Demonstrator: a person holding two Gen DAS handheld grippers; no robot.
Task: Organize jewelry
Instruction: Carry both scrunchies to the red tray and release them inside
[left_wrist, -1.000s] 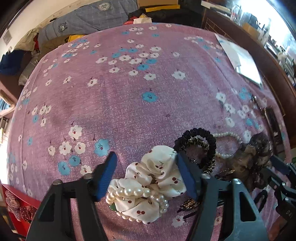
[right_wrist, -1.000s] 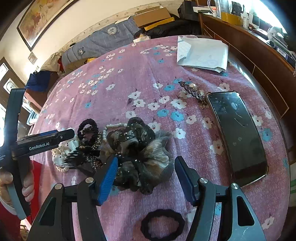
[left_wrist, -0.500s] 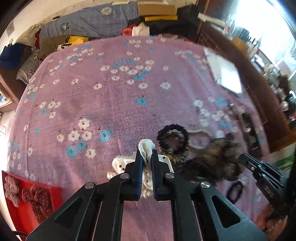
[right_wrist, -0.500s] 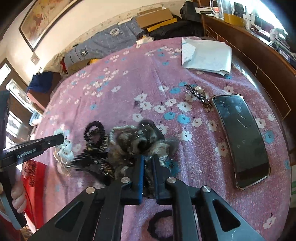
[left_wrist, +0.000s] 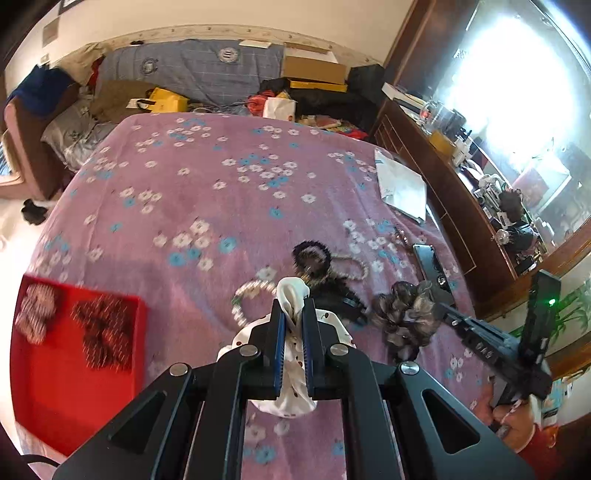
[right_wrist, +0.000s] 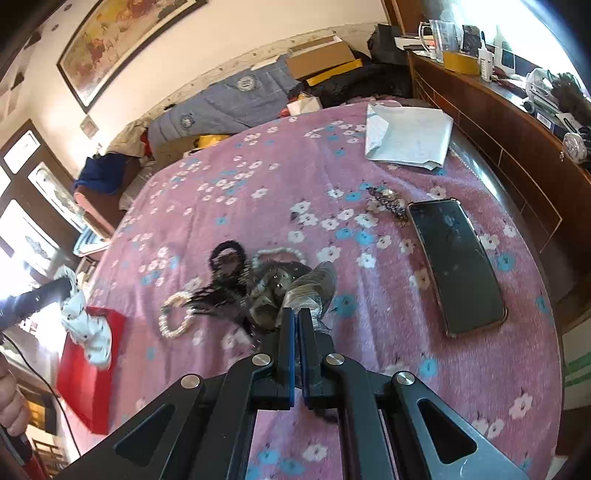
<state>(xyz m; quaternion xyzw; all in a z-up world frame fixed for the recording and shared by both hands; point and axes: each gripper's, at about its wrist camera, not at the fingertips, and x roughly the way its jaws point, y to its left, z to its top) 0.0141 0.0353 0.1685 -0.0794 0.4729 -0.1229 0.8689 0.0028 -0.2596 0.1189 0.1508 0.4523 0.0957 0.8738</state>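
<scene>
Both tools are clamped on soft fabric, and that is where the risk sits. At the bottom centre of the left wrist view, the left tool (left_wrist: 293, 332) has its blue pads pressed nearly together on a pinch of the white cherry-print fabric scrunchie (left_wrist: 291, 295), most of which dangles loose below the jaws. At the lower centre of the right wrist view, the right tool (right_wrist: 296, 332) is closed tight on a fold of the grey-brown gauzy scrunchie (right_wrist: 314, 288), which hangs clear of the pink flowered bedspread (right_wrist: 258, 184).

Each grip holds only a thin fold, so a quick swing could let the cloth slip out short of the red tray (left_wrist: 55, 369) at the lower left of the left view, where 2 patterned scrunchies already lie.

Snagging is the second hazard, I judge. The grey scrunchie sits close against the tangle of black hair ties (right_wrist: 227, 258) and the white pearl bracelet (right_wrist: 173, 314); whether any strand is caught on it I cannot tell. If so, lifting would drag beads along. The dark phone (right_wrist: 458, 266) lies well apart, right of centre.
</scene>
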